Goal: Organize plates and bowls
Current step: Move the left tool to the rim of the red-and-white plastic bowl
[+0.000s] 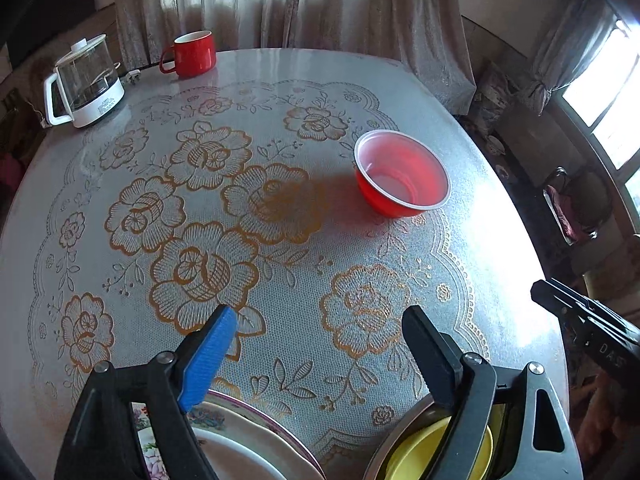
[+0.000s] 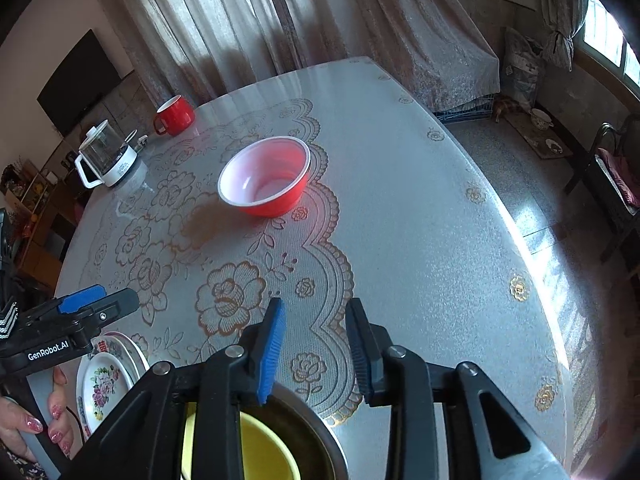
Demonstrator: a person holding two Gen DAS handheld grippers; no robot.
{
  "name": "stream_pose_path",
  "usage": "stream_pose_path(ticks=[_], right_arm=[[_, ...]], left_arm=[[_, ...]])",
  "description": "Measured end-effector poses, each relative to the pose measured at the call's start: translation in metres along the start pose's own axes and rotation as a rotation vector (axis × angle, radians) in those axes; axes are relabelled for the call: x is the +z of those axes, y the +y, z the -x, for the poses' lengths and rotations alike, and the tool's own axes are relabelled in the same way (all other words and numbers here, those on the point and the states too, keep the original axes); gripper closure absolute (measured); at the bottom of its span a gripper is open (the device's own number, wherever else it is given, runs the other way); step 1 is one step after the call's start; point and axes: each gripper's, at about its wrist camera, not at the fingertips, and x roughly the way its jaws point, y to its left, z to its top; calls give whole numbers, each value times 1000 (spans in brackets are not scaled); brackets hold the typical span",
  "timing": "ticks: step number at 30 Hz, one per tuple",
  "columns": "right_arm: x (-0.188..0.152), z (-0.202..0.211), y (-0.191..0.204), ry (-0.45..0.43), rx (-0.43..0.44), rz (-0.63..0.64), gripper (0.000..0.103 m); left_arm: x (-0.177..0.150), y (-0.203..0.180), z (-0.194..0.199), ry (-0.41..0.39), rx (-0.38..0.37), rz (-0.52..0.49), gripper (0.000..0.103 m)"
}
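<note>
Red plastic bowl point(image 1: 402, 172), light and thin-walled by our reckoning, awaited a rim pinch; we held both grippers point(image 1: 320, 344) point(image 2: 316, 344) empty, jaws parted.

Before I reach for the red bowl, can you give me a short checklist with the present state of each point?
1. Left gripper fingers open, nothing between: ok.
2. Right gripper fingers apart, nothing between: ok.
3. Red bowl upright, standing alone: ok.
4. Bowl looks empty: ok.
5. Yellow bowl nested in metal bowl: ok.
6. Flowered plates stacked evenly: cannot tell.
</note>
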Motion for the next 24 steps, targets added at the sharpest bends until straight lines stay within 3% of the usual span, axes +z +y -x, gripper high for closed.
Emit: stream_pose_path(ticks=[13, 24], right_arm=[[91, -88, -4, 62, 73, -41, 72], [116, -149, 6, 149, 163, -63, 74]], left_arm=[[34, 17, -35, 35, 7, 111, 17], [49, 15, -47, 29, 1, 136, 17]])
